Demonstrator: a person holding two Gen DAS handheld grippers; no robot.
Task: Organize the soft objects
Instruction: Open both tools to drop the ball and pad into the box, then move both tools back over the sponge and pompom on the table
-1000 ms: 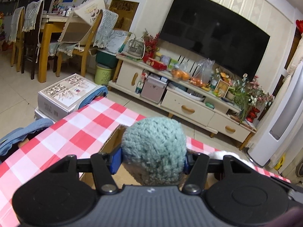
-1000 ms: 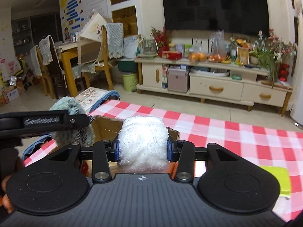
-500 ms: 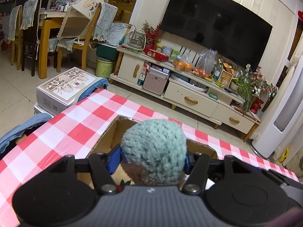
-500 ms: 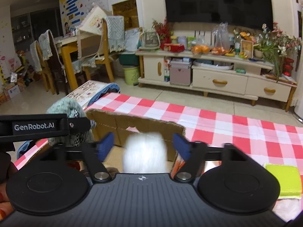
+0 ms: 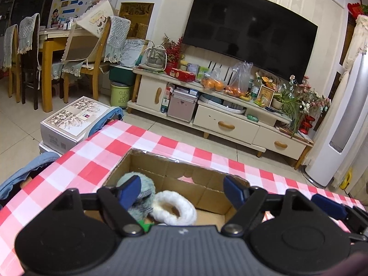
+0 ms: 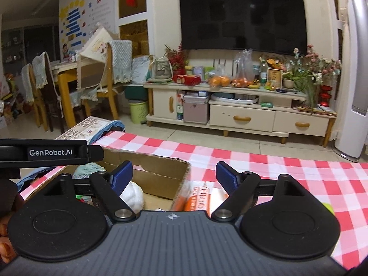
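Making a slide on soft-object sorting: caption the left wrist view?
Open left gripper above a cardboard box holding a teal knit piece and white fluffy ring.

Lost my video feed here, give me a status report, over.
Left gripper open, right gripper open, both empty. Teal knit piece and white fluffy ring lying in the cardboard box. Nothing in the way.

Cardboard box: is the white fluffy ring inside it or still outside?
Inside. In the left wrist view the white fluffy ring lies on the floor of the cardboard box, beside the teal knitted piece; the left tongs are open above.
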